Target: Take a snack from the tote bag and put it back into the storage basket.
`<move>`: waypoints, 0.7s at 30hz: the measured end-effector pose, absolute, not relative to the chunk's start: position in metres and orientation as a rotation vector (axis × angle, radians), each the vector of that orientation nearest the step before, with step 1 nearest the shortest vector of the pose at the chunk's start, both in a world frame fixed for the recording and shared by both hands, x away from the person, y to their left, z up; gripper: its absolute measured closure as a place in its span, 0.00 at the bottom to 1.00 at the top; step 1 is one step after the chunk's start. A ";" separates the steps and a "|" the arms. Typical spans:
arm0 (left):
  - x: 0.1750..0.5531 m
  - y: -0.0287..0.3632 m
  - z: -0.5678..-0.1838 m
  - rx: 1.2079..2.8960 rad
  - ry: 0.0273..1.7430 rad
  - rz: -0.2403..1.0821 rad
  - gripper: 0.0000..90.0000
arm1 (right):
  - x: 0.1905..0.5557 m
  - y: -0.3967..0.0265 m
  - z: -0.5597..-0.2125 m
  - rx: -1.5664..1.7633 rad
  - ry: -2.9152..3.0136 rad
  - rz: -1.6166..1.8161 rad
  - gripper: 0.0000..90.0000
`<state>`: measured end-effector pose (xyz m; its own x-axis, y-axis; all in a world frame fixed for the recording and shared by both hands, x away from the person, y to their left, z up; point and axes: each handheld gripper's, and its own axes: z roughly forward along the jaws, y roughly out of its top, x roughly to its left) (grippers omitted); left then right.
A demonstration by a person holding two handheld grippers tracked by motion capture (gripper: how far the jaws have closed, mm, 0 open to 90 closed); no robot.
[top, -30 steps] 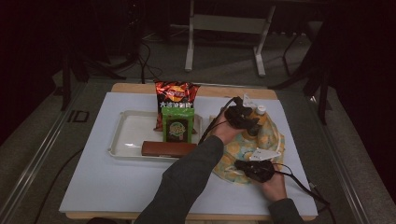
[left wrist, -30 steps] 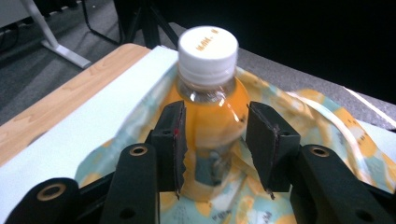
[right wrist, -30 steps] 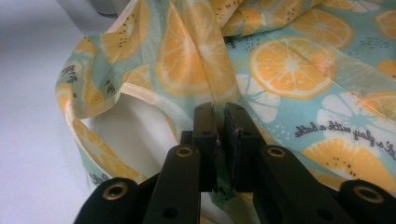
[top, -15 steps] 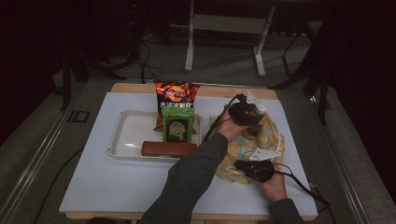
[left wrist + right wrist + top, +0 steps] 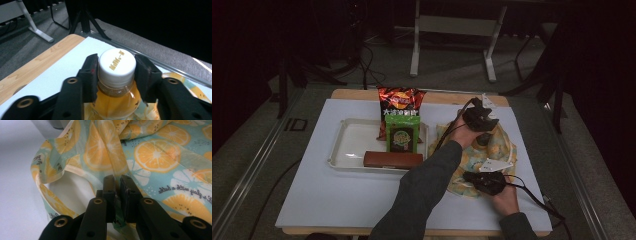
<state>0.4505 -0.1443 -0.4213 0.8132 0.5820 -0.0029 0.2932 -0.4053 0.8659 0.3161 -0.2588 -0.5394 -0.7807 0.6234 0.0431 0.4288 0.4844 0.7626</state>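
Note:
A bottle of orange drink [image 5: 117,97] with a white screw cap [image 5: 116,63] stands upright between the jaws of my left gripper [image 5: 116,68]. Both pads press on the cap and neck, and the jaws have just been closing on it. In the high view my left gripper [image 5: 479,117] hangs over the far part of an orange-slice print bag [image 5: 499,150]. My right gripper [image 5: 484,181] sits at the bag's near edge. Its jaws [image 5: 117,185] are shut on a fold of the bag fabric [image 5: 155,155] beside the bag's mouth.
A white tray [image 5: 349,142] lies left of the bag on the white table cover. On it are a red chips packet [image 5: 401,100], a green packet [image 5: 402,134] and a brown bar [image 5: 393,159]. The person's left sleeve [image 5: 422,190] crosses the table's near middle.
My left gripper has shifted slightly right and away over the bag. The right gripper has stayed where it was on the bag's edge.

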 end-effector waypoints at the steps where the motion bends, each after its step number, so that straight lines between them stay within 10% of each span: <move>1: 0.450 -0.144 -0.421 2.016 0.647 0.373 0.64 | 0.316 -0.259 -0.539 0.900 2.492 1.177 0.92; 21: 0.415 -0.121 -0.403 1.997 0.610 0.411 0.65 | 0.316 -0.259 -0.539 0.901 2.493 1.180 0.92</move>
